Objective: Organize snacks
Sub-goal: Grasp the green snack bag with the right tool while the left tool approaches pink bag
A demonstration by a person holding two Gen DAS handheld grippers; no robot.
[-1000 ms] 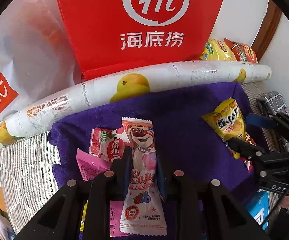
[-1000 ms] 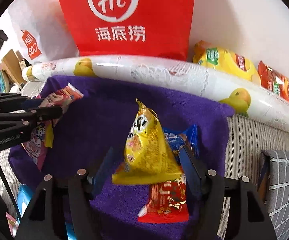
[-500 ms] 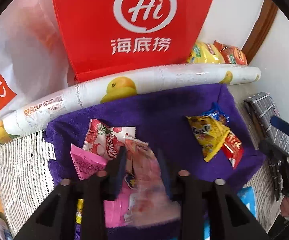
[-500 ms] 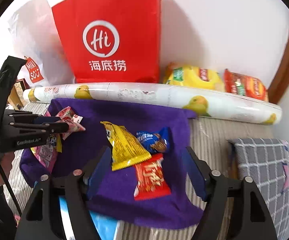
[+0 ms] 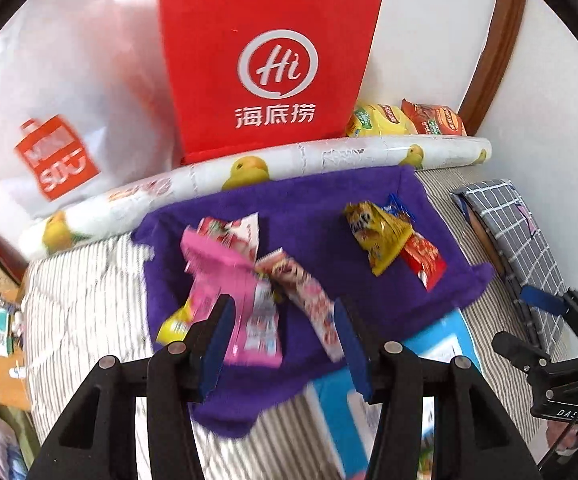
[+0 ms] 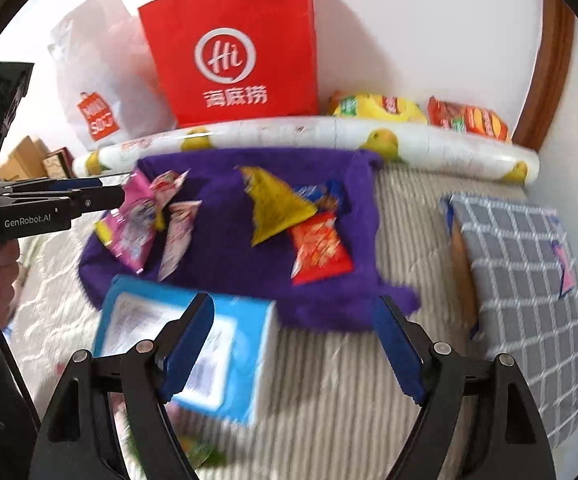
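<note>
A purple towel (image 5: 329, 216) holds two piles of snacks. On its left lie a pink packet (image 5: 225, 280), a strawberry packet (image 5: 229, 228) and a bear candy packet (image 5: 305, 292). On its right lie a yellow packet (image 5: 381, 236), a red packet (image 5: 425, 260) and a blue packet (image 5: 399, 208). My left gripper (image 5: 283, 336) hovers above the left pile, its jaws opening and gripping nothing. My right gripper (image 6: 293, 316) is drawn back from the yellow packet (image 6: 277, 204) and red packet (image 6: 319, 248); its jaws are opening wide with nothing between them.
A light-blue box (image 6: 185, 340) lies at the towel's near edge on the striped bedding (image 6: 409, 220). A duck-print roll (image 6: 289, 136), a red paper bag (image 6: 233, 48), a white bag (image 6: 101, 80) and more snack bags (image 6: 377, 108) line the wall. A checked cushion (image 6: 521, 272) sits on the right.
Both grippers have let go of their packets and pulled back and upward. The bear candy packet now lies on the left pile and the yellow packet on the right pile.
</note>
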